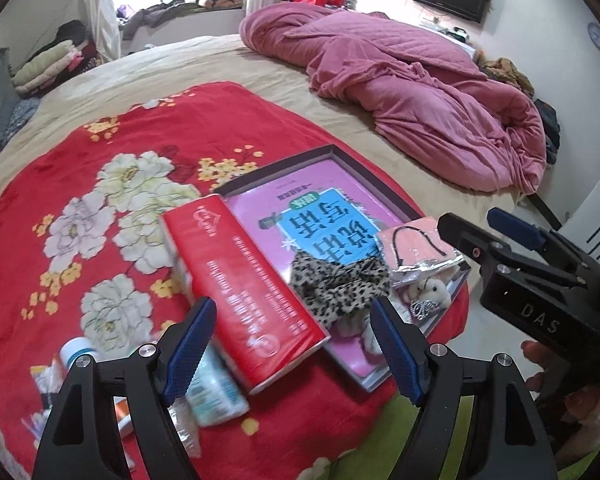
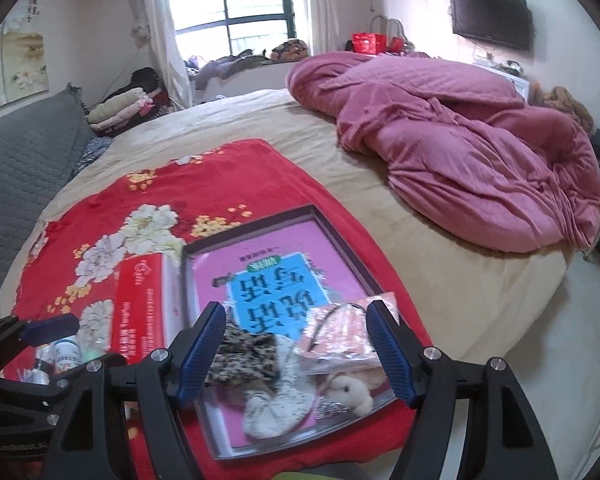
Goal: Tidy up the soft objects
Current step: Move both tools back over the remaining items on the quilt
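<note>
Left gripper (image 1: 296,354): black angular arms, round silver screws at the joints.
Left fingers (image 1: 188,354): blue pads, fine ribbed texture.
Right gripper (image 2: 300,354): same black frame, silver screw heads, blue ribbed pads.
Marking: pale letters "DAS" on the right gripper's black body.
Hand (image 1: 580,396): bare fingers, no sleeve visible.

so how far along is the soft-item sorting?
Done, apparently: leopard-print cloth, plush toy, pale knit piece and bagged pink item lie in the tray. In hand: nothing; left gripper and right gripper are open. Left: small clutter beside the red box.
</note>
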A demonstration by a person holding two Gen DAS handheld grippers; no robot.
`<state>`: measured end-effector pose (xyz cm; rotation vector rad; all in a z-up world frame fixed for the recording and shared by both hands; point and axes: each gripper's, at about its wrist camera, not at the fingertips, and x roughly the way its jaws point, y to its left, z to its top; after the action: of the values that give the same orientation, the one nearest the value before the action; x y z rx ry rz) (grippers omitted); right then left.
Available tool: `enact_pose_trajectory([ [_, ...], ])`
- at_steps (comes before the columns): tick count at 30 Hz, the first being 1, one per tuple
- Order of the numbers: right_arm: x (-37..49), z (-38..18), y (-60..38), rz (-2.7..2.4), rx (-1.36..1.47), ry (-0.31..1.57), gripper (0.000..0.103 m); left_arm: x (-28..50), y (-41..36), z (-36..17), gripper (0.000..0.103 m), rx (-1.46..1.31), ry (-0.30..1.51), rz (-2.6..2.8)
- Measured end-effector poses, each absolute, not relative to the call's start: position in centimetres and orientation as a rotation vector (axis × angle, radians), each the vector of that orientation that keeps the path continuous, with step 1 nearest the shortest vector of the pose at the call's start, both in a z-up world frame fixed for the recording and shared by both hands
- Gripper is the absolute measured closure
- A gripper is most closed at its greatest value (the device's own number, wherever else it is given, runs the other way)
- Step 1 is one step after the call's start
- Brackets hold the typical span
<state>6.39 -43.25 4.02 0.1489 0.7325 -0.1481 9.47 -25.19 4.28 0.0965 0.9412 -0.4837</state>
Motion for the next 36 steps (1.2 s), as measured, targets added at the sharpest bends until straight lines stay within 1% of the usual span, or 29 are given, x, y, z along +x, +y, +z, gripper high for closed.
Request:
enact_pose_trajectory([
  [12, 5.4, 6.7, -38.2, -0.090, 0.114, 0.709, 0.031, 7.3, -19.4, 6.1, 0.023, 0.053, 0.914, -0.434],
  [25, 4.7, 9.6, -33.1, 0.004, 0.069, 0.670, 0.030, 5.9, -9.2, 9.2, 0.023, -0.042, 0.860, -0.283],
  [36, 4.5, 10.6, -29.8, 0.072, 0.032, 0.669, 0.030, 4.9, -2.9, 9.7, 0.023, -0.113, 0.860, -0.176],
])
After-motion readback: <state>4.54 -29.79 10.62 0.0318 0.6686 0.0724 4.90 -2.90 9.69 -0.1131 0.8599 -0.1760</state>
